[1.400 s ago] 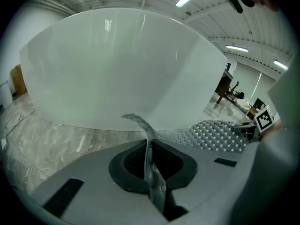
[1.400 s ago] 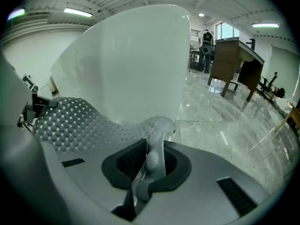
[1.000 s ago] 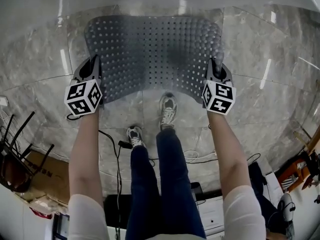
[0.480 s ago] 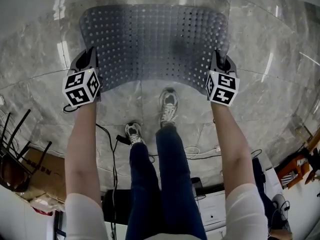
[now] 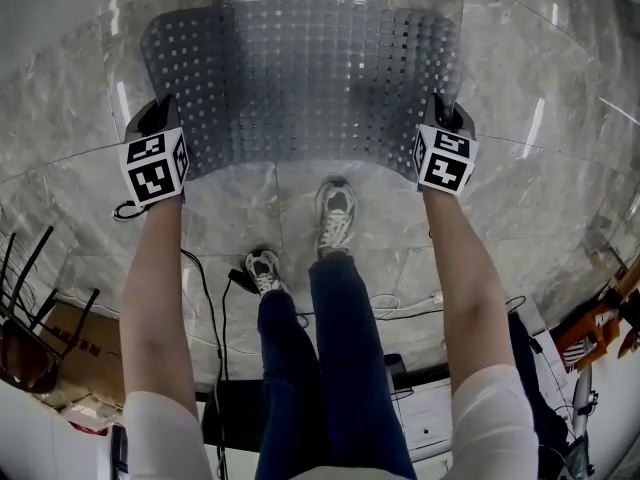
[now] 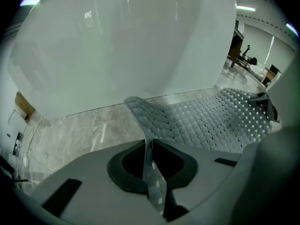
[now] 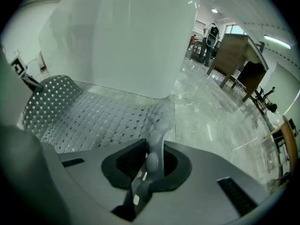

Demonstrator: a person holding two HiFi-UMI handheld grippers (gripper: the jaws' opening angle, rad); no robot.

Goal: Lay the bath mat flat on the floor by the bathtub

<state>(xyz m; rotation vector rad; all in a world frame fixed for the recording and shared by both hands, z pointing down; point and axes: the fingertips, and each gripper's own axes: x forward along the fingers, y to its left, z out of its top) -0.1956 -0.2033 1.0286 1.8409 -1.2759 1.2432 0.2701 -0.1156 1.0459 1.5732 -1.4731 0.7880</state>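
I pinch the perforated grey bath mat [image 5: 300, 78] by its 2 near corners, left tool [image 5: 158, 116] and right tool [image 5: 447, 118] each clamped on an edge, so it spreads flat ahead of both tools, low over the floor [image 5: 250, 208] beside the white bathtub [image 6: 117, 41]. Whether its far edge touches down is unclear.

Grey perforated bath mat [image 5: 300, 78], grey-veined marble floor [image 5: 530, 198]
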